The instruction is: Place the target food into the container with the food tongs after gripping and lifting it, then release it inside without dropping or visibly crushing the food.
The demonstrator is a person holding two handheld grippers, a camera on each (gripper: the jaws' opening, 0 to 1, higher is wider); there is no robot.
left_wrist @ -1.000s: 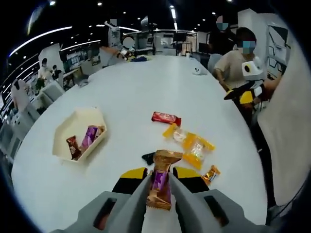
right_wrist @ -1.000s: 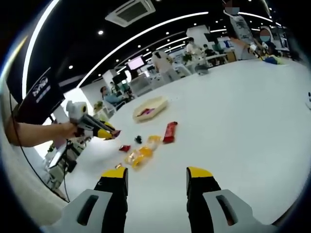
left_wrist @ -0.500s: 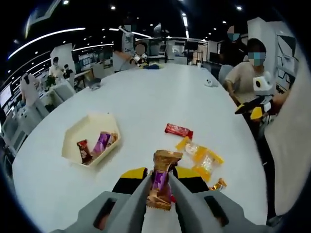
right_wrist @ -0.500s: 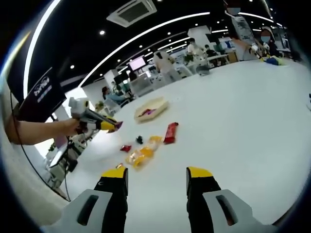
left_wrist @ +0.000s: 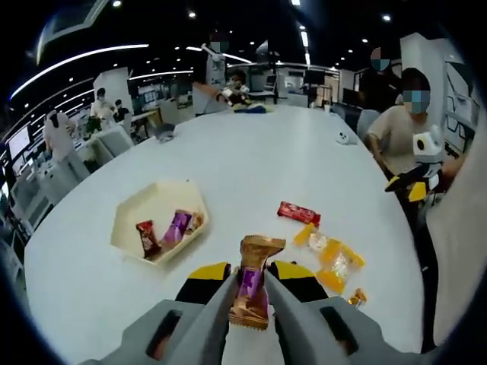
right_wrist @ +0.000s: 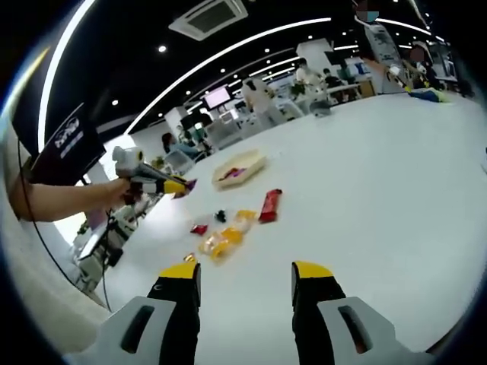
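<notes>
My left gripper (left_wrist: pixel 249 272) is shut on a gold-and-purple snack packet (left_wrist: pixel 253 277), which stands upright between the jaws, above the white table. The cream hexagonal container (left_wrist: pixel 131 210) lies ahead and to the left, holding a red-brown packet (left_wrist: pixel 147 236) and a purple packet (left_wrist: pixel 177 226). In the right gripper view, a hand holds the left gripper (right_wrist: pixel 171 185) in the air, left of the container (right_wrist: pixel 249 159). My right gripper (right_wrist: pixel 245 277) stands open over bare table, with nothing between its jaws.
Loose snacks lie on the table: a red bar (left_wrist: pixel 298 212), yellow packets (left_wrist: pixel 335 258) and a small orange candy (left_wrist: pixel 356 296). A small red packet (right_wrist: pixel 199 229) and a black piece (right_wrist: pixel 220 216) lie near them. People sit around the table's far edges.
The left gripper has risen and swung towards the container with the packet still held. The right gripper has stayed open and still.
</notes>
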